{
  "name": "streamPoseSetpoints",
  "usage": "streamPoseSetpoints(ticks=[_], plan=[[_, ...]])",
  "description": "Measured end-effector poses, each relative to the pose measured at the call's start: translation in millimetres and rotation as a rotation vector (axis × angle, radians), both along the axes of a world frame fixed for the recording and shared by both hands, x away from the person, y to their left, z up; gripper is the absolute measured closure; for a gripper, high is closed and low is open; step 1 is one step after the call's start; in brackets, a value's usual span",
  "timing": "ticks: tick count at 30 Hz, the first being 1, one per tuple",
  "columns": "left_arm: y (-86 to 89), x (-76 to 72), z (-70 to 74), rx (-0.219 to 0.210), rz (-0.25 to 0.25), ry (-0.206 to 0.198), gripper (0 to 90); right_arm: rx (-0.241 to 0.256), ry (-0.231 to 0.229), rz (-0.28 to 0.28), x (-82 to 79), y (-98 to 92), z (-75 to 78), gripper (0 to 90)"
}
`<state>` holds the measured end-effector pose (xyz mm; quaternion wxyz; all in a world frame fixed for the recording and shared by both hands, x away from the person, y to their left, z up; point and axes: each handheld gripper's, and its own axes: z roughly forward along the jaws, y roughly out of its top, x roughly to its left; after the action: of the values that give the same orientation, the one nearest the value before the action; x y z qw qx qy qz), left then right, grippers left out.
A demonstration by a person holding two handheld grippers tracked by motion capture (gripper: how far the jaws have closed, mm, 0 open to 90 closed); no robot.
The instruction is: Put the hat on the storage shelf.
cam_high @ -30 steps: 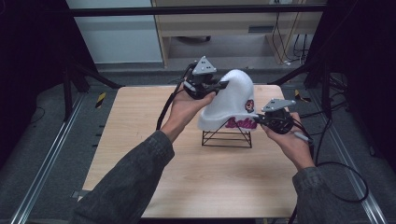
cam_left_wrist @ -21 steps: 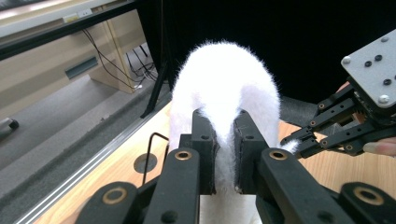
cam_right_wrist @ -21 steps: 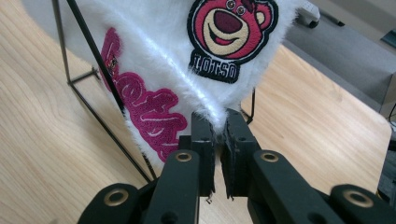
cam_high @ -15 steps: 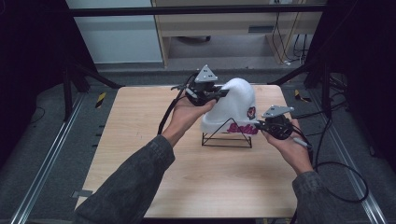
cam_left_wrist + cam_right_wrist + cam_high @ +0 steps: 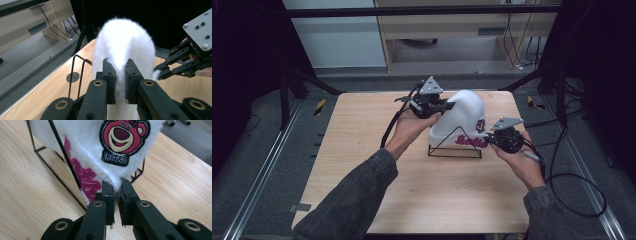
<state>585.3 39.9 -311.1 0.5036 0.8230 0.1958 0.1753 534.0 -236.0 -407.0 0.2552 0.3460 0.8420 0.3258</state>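
Standing crown-up on wire stand (image 5: pixel 455 149), white hat (image 5: pixel 460 117) pinched by both hand-held grippers (image 5: pixel 120 82) (image 5: pixel 116 195).

The pale wooden surface (image 5: pixel 362 150) I work over lies on a grey floor (image 5: pixel 267 130). Near its front left corner is a small grey strip of tape (image 5: pixel 299 207). A round grey disc (image 5: pixel 72 77) is set into its top close to one edge. Left of the surface a yellow-and-black striped piece (image 5: pixel 320 106) lies on the floor, with another (image 5: pixel 534 103) off the far right corner. A metal rail (image 5: pixel 257 185) runs along the floor on the left. Beyond the far edge stand a wooden shelf unit (image 5: pixel 462 30) with cables (image 5: pixel 517 45) hanging by it, and a white panel (image 5: pixel 337 40)
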Motion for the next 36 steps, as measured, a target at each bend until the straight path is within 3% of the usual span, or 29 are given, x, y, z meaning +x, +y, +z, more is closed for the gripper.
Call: streamPoseSetpoints(ticks=[14, 17, 36], plan=[[7.3, 0.5, -26.7, -0.023, 0.003, 0.034, 81.7, -0.021, 0.028, -0.002, 3.0, 2.7, -8.6, 82.4], [7.6, -1.8, -31.4, -0.008, 0.009, 0.028, 81.8, -0.022, 0.043, 0.000, 2.6, 3.5, -12.6, 82.2], [9.5, -5.7, -40.8, 0.024, -0.006, 0.037, 81.5, -0.020, 0.074, -0.001, 2.9, 3.8, -23.0, 81.5]])
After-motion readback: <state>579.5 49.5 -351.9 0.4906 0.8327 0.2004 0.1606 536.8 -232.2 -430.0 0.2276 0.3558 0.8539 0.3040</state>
